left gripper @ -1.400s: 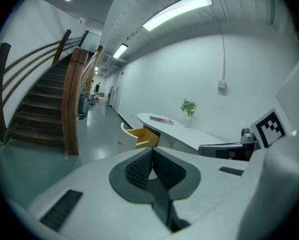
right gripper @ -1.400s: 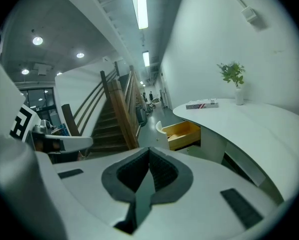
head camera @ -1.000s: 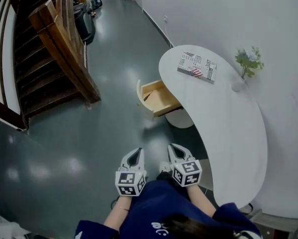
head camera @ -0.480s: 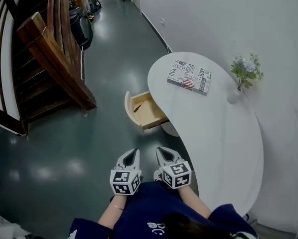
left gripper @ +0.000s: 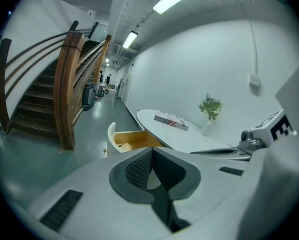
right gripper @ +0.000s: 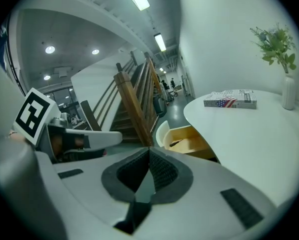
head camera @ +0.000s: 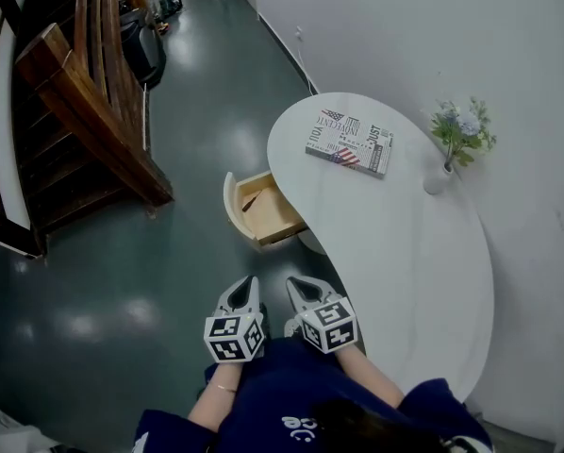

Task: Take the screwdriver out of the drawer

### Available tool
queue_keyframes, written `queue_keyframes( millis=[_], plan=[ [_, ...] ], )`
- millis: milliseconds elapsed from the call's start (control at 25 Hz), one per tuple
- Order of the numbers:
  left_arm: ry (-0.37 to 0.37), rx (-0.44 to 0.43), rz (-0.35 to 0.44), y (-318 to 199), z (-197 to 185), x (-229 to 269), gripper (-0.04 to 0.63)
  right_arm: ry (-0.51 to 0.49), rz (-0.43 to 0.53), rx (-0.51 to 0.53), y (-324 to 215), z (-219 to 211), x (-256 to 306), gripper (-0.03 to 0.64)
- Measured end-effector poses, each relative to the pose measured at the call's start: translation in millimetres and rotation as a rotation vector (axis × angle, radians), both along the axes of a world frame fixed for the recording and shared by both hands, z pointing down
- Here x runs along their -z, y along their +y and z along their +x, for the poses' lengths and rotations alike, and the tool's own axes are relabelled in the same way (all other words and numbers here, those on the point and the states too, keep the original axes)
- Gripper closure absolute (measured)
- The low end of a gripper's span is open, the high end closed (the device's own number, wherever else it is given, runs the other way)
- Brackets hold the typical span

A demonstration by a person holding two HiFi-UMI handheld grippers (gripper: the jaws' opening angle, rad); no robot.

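Now | screwdriver [head camera: 250, 200]: small, dark, slim | lying in open drawer [head camera: 280, 221]

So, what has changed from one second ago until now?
The left tool and the right tool have come closer to the open drawer, together with the person. Nothing was gripped or released: both stay shut and empty. The drawer stays open; the book and vase have not moved on the table.

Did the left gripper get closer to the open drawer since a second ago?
Yes. The left gripper has moved toward the open drawer: the strip of floor between them in the head view is shorter now.
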State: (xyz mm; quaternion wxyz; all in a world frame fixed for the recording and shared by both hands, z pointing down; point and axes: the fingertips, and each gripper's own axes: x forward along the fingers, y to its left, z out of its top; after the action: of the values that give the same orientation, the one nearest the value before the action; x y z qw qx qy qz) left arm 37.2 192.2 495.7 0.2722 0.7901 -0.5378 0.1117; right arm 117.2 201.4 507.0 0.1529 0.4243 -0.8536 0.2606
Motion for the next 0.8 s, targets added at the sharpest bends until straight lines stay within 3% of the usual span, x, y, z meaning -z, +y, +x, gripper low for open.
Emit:
queue_keyframes(
  millis=[360,800],
  plan=[
    [-0.004,-0.084,0.013,-66,-1,-5,0.591,0.058,-0.02,-0.089,-58,10,-9,0.609],
    [-0.024,-0.133,-0.022,-163,-55,-19,0.591,0.085,-0.087,-0.161,-145,-26,-23,0.609]
  ],
)
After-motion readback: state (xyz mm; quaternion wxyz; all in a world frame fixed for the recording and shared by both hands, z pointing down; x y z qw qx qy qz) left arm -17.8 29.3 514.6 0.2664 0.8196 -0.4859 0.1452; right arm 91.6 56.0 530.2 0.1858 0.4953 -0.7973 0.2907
